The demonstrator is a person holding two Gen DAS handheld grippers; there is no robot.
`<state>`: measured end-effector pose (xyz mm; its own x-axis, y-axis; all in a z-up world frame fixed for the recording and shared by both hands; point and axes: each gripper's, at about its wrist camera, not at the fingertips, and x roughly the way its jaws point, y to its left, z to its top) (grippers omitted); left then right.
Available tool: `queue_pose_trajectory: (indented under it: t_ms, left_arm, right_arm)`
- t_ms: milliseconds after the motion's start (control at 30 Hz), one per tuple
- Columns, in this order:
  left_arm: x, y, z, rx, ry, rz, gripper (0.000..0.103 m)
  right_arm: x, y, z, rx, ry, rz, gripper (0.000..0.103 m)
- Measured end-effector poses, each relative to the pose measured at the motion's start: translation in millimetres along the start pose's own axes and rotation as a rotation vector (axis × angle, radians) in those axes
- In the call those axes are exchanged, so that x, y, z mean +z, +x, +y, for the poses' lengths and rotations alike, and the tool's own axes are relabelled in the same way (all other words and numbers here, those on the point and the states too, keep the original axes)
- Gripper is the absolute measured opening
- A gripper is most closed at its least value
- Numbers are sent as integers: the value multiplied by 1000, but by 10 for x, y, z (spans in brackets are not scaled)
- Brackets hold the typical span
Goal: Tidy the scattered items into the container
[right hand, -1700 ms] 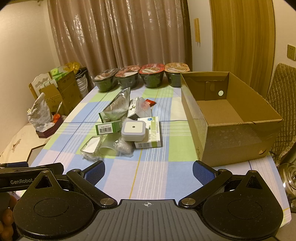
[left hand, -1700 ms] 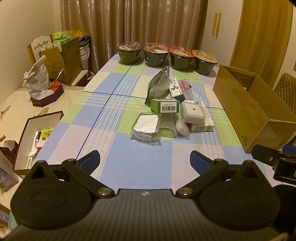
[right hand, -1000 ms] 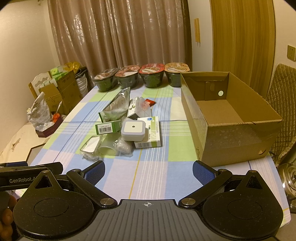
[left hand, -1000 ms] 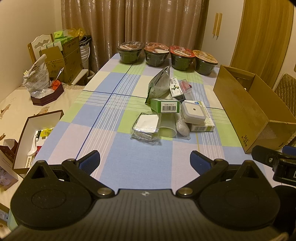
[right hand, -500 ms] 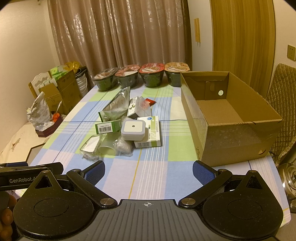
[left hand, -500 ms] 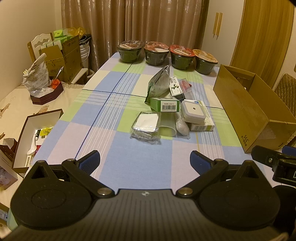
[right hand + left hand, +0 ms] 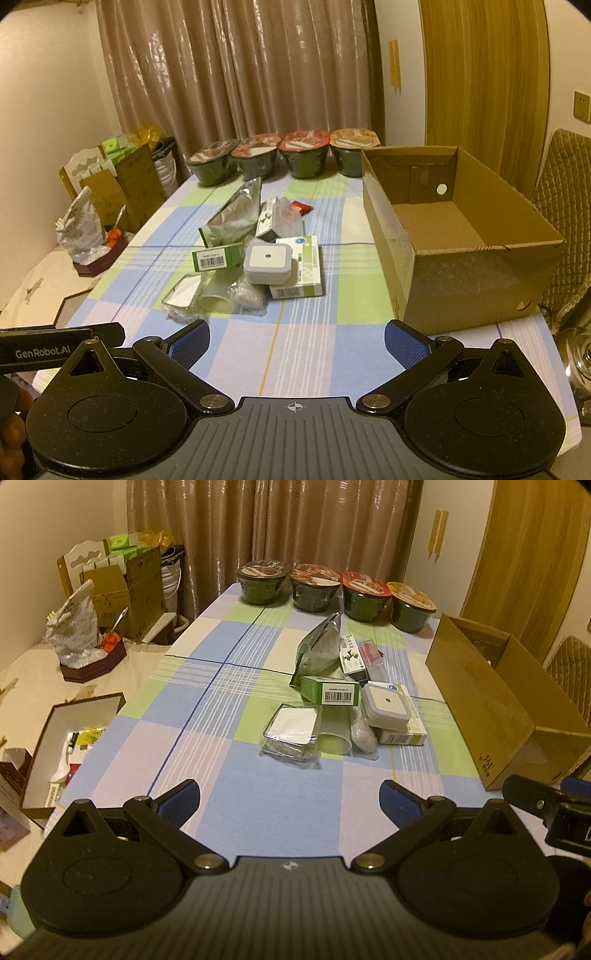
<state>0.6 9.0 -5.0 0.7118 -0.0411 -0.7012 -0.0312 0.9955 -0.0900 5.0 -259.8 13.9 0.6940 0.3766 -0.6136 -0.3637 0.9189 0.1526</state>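
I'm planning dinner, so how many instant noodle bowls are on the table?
4, side by side along the table's far edge by the curtain: dark-lidded bowl, next bowl, red-lidded bowl, orange-lidded bowl nearest the cardboard box. None seems hidden.

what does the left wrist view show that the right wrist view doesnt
Only the left wrist view shows the open white-lined box down beside the table. Only the right wrist view shows the cardboard box interior, which is empty. Both show the four noodle bowls, the pile with the white square device, and an open gripper: left gripper, right gripper.
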Motion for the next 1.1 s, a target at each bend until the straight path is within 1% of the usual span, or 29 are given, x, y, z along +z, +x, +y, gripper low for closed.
queue_pose_trajectory:
  t_ms: [100, 267, 333, 500, 600, 700, 800, 900, 1100]
  left_arm:
    - [27, -12, 63, -34, -34, 3, 102]
    - [103, -29, 199, -85, -101, 12, 102]
    - [135, -18, 227, -93, -92, 11, 102]
    - [276, 45, 260, -118, -7, -6, 102]
    - [385, 148, 278, -127, 23, -7, 102]
    - [497, 292, 294, -116, 49, -3, 102]
    - [590, 447, 324, -109, 58, 4, 102]
    - [660, 601, 329, -113, 65, 9, 102]
    - [748, 968, 254, -105, 119, 33, 102]
  right_arm:
    - [26, -21, -16, -2, 16, -16, 103]
    - [111, -94, -42, 27, 26, -49, 103]
    - [160, -93, -20, 34, -6, -58, 103]
    - [304, -81, 118, 22, -105, -108, 103]
    - [369, 14, 173, 24, -135, -74, 103]
    - [424, 205, 209, 23, -168, -49, 103]
    - [464, 470, 197, 11, -150, 4, 103]
    - [477, 714, 171, 31, -145, 39, 103]
    - [498, 1087, 160, 74, -196, 70, 103]
